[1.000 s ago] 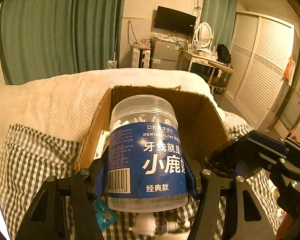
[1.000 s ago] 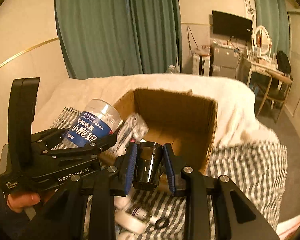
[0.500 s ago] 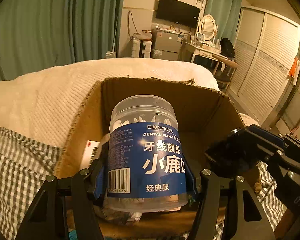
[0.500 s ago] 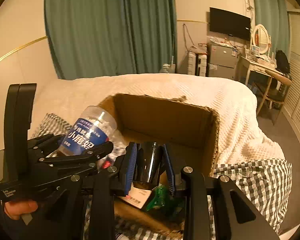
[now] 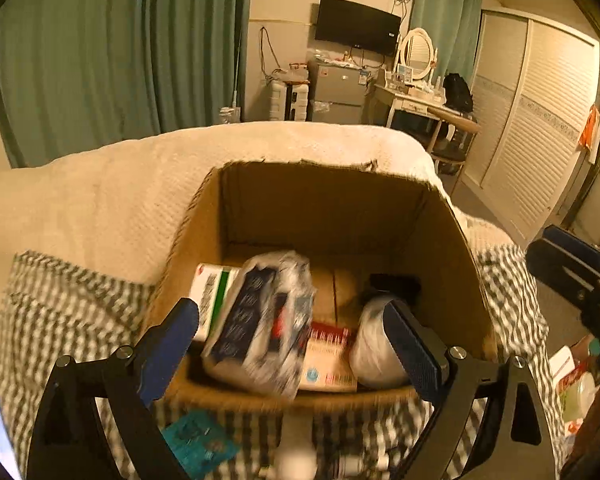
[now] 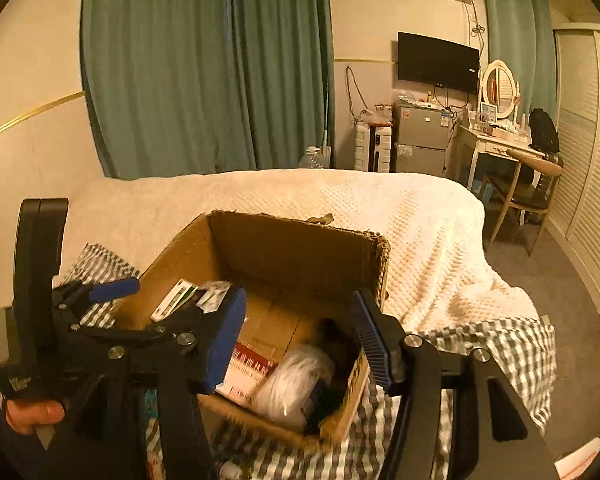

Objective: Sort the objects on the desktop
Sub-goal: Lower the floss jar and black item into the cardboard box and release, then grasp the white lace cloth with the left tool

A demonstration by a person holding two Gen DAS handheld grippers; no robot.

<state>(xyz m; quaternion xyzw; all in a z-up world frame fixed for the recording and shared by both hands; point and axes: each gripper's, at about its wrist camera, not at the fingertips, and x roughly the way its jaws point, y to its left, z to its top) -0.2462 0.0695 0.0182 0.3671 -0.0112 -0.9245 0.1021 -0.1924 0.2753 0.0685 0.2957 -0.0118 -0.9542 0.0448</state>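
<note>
A wall-mounted television (image 6: 438, 58) hangs above a small grey fridge (image 6: 420, 138). Left of the television hang green curtains (image 6: 204, 68); to its right stands a white dressing table (image 6: 496, 142) with an oval mirror (image 6: 499, 85), before louvred wardrobe doors (image 5: 540, 136).

I see a rough, matt cardboard box (image 5: 440, 232) resting on soft checked cloth (image 5: 60, 312), with a nubbly cream blanket (image 6: 380, 208) behind. Inside it lie a glossy crinkled plastic packet (image 5: 268, 320) and a smooth paper carton (image 5: 214, 292). My grippers' pads (image 5: 410, 352) look ribbed and rubbery.
</note>
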